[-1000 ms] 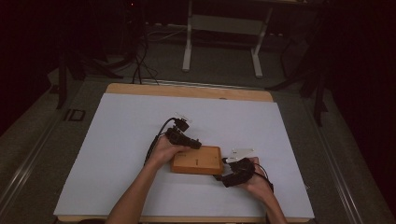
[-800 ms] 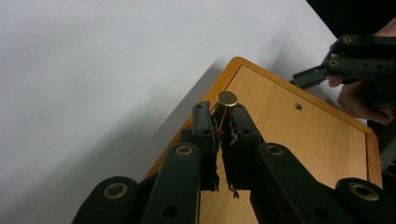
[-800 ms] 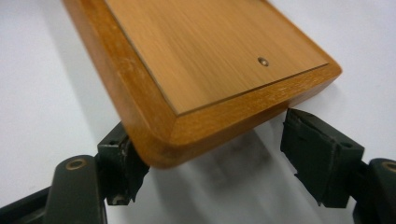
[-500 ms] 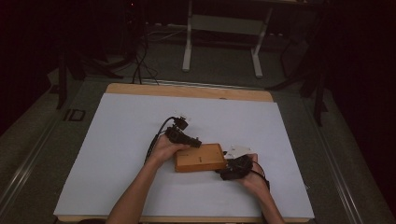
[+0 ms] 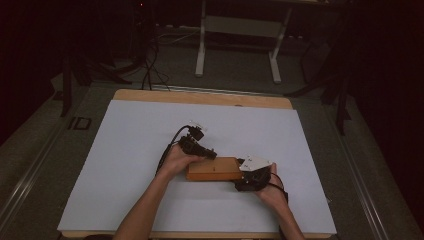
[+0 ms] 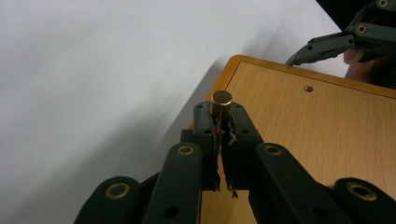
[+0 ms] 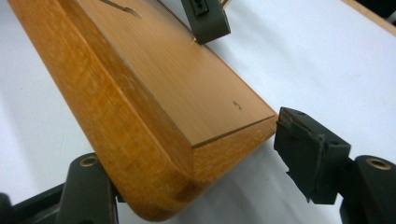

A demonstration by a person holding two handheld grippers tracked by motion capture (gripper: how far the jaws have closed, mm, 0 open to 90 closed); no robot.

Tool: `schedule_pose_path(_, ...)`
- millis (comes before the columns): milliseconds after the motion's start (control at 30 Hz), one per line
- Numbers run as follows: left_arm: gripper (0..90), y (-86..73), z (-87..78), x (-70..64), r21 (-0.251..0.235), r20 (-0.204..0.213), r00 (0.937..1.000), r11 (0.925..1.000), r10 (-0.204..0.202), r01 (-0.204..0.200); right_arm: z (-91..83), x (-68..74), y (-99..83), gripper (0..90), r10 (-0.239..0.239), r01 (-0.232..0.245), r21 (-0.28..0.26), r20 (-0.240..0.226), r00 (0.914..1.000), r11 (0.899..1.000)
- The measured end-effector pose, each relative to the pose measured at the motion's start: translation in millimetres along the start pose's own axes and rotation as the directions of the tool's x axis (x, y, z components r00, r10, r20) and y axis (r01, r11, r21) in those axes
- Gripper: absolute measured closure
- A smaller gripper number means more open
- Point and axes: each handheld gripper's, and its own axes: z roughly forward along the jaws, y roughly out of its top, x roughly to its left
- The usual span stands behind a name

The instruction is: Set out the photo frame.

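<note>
A flat wooden block (image 5: pixel 212 169) lies on the white table cover, with a small hole (image 6: pixel 307 88) in its top face. My left gripper (image 6: pixel 222 116) is shut on a short brass peg (image 6: pixel 222 99) held upright over the block's corner; in the high view this gripper (image 5: pixel 210 154) reaches over the block's far edge. My right gripper (image 7: pixel 201 172) straddles the block's right end (image 7: pixel 224 154). Its right pad (image 7: pixel 310 154) stands a little off the wood, and the other jaw is hidden behind the block. In the high view it (image 5: pixel 250 179) sits at the block's right end.
The white cover (image 5: pixel 125 150) spreads over a wooden table (image 5: pixel 200 96). A white label (image 5: pixel 256 162) lies just beyond the right gripper. Behind the table stand a metal frame (image 5: pixel 237 30) and floor cables (image 5: pixel 150 70). A cable (image 5: pixel 172 142) trails from the left gripper.
The block and both hands have shifted slightly to the right. The left gripper stays over the block's far edge.
</note>
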Motion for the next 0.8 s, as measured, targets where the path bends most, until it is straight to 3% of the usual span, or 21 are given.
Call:
schedule_pose_path(200, 84.8, -0.1, -2.8, -0.5, 0.005, 0.026, 0.9996, 1.0, -0.006, 0.006, -5.7, -0.1, 1.6, 34.0, -0.013, 0.013, -0.024, 0.011, 0.9999, 1.0)
schedule_pose_path(500, 84.4, -0.2, -0.6, -0.6, 0.031, 0.05, 0.9986, 0.9994, -0.019, 0.017, -11.9, 3.5, 4.4, 37.5, -0.046, 0.045, -0.046, -0.018, 0.9988, 0.998)
schedule_pose_path(667, 83.6, 0.2, 1.3, -2.3, 0.045, 0.042, 0.9991, 0.999, -0.005, 0.003, -10.3, 8.8, 6.9, 42.2, -0.079, 0.077, -0.05, -0.046, 0.9958, 0.996)
schedule_pose_path(800, 81.0, 0.2, 3.1, -3.9, 0.051, 0.026, 0.9996, 0.9987, 0.005, -0.006, -11.6, 5.6, 6.5, 48.4, -0.059, 0.056, -0.061, -0.049, 0.9971, 0.997)
